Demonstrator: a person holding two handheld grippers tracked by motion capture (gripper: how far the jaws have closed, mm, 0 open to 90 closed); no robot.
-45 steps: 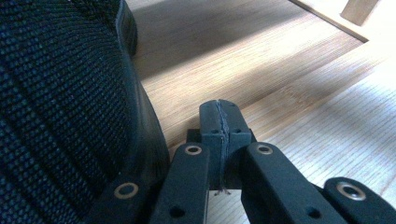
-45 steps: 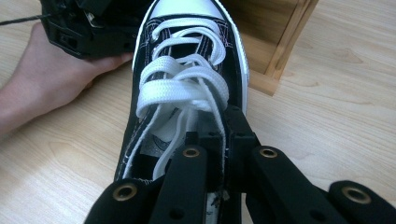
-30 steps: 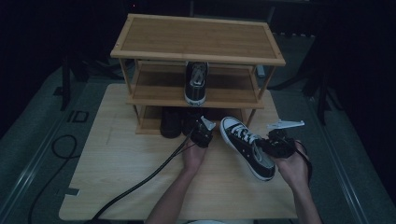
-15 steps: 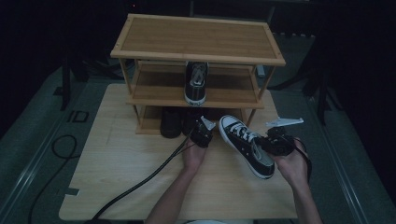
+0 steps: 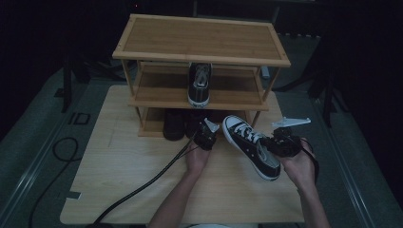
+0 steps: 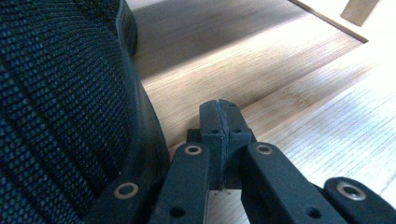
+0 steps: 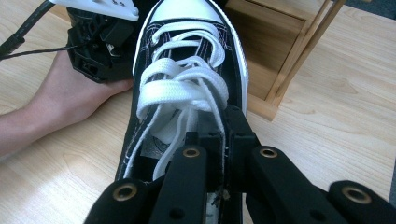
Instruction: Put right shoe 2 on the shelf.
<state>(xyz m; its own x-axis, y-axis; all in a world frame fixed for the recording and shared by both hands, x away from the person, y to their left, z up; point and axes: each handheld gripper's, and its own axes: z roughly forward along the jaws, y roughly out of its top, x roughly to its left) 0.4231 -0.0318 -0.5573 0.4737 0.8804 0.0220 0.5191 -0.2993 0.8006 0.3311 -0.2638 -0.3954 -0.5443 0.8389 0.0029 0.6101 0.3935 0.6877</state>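
Pinching the side wall of a black canvas sneaker with white laces and a white rubber toe cap [image 5: 250,146], the right gripper [image 5: 281,144] is held just above the pale wooden table [image 5: 119,180], in front of the right end of a three-tier bamboo shoe rack [image 5: 202,40]. In the right gripper view the jaws are seen pressed together on the collar edge beside the lace eyelets, with only a thin strip of canvas between the pads [image 7: 219,140]. The shoe is tilted, its toe pointed toward the rack's lowest tier, where a dark shoe [image 5: 174,124] already stands. A matching sneaker [image 5: 200,84] rests on the middle shelf.

The left gripper [image 5: 206,135] is seen with its jaws fully closed on nothing, its tips lying just beside a black mesh shoe [image 6: 60,93] at the rack's bottom tier.

The grip is judged to be the weak point: the sneaker is caught only by a narrow hem, so it could pivot or slip out if it is swung quickly. The loose laces could be snagged on the rack's upright post [image 7: 303,51] as the toe is fed inward. The toe could also be knocked against the shelf edge, or the neighbouring dark shoe could be pushed askew if the entry is made too far left. A bump against the left gripper, which sits close to the toe cap, is another risk.
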